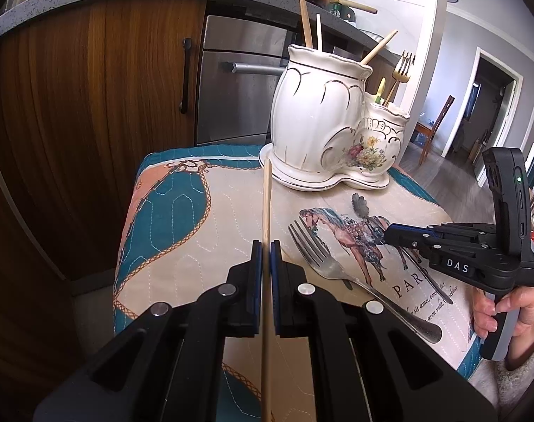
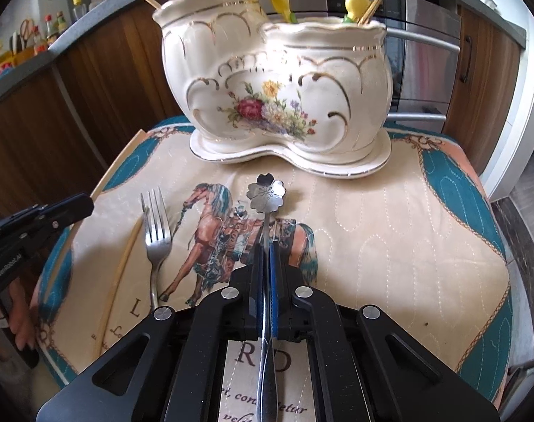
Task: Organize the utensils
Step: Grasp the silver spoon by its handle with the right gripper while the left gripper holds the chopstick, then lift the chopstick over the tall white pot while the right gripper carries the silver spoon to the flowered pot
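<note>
Left tool (image 1: 266, 246), black w/ blue pads, is pinched tight on a thin pale wooden chopstick (image 1: 266, 204); the stick runs straight fwd betw. the pads, its far tip reaching close to the holder's base. Right tool (image 2: 266, 246), same build, is clamped on the handle of a small silver spoon w/ a flower-shaped bowl (image 2: 266, 193); the flower end sticks out ahead of the pads, over the horse print.

Both sit over a quilted cream-and-teal placemat w/ a horse picture (image 2: 390, 232) that covers the tabletop. A plain silver dinner fork (image 1: 323, 267) lies flat on the mat betw. the two tools, tines pointing toward the holder, untouched. In the right wrist view a second pale chopstick (image 2: 122, 263) lies on the mat just left of the fork, near the mat's edge.

Farther back, at the mat's far end, stands a white ceramic double-pot utensil holder w/ gold trim and a painted bouquet (image 1: 316, 116) on its matching base. Taller pot holds three pale chopsticks (image 1: 306, 21); smaller pot holds a gold fork (image 1: 402, 66), tines up, and two yellow-topped pieces (image 2: 355, 0), can't tell what they are.

Behind it: dark wood cabinet doors (image 1: 91, 112) and a stainless appliance front (image 1: 235, 81) under a grey speckled counter.
</note>
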Tool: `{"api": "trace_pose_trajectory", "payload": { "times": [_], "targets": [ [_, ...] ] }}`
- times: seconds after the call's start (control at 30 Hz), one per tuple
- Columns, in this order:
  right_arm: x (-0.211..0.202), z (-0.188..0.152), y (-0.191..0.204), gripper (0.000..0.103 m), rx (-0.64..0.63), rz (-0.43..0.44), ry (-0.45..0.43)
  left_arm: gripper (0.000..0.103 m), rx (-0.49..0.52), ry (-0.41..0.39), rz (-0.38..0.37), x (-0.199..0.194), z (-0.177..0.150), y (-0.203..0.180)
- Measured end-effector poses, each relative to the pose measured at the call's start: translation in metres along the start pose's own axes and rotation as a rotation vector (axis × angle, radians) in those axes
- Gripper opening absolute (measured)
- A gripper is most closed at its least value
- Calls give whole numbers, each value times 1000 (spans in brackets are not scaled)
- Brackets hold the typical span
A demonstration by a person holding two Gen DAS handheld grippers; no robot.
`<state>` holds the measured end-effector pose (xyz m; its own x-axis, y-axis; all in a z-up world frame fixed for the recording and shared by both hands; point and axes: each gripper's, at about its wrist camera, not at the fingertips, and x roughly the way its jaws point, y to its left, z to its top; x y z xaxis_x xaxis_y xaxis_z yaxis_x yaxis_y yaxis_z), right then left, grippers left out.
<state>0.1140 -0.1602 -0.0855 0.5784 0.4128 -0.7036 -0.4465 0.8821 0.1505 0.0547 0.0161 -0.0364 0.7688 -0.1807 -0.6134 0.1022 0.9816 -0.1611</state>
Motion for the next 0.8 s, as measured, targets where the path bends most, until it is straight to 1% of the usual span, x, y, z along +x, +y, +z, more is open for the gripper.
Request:
{"api": "trace_pose_trajectory", "payload": {
  "times": [0.13, 0.23, 0.37, 0.43, 0.47, 0.53, 0.6, 0.73, 0.8],
  "targets": [
    [-18, 3, 6, 4, -14, 14, -75, 5, -3, -11, -6, -2, 1, 1],
    [-35, 5, 9, 4, -23, 11, -149, 5, -10, -21, -8, -5, 1, 3],
    [-60, 8, 13, 4, -30, 33, -266, 5, -42, -68, -16, -15, 5, 8],
    [-74, 10, 13, 4, -34, 36, -328, 5, -77, -112, -36, -25, 10, 14],
    [-83, 10, 12, 4, -35, 37, -373, 5, -89, -142, -40, -30, 14, 17],
    [-94, 12, 11, 4, -32, 31, -437, 5, -115, -198, -46, -39, 25, 23],
    [-107, 16, 5, 4, -8, 41, -510, 5, -149, -252, -81, -47, 38, 29],
    [-121, 32, -5, 4, 43, 52, -594, 5, -135, -354, -93, -52, 71, 31],
    [-128, 46, -10, 4, 55, 55, -637, 5, -127, -389, -108, -49, 89, 31]
  ]
}}
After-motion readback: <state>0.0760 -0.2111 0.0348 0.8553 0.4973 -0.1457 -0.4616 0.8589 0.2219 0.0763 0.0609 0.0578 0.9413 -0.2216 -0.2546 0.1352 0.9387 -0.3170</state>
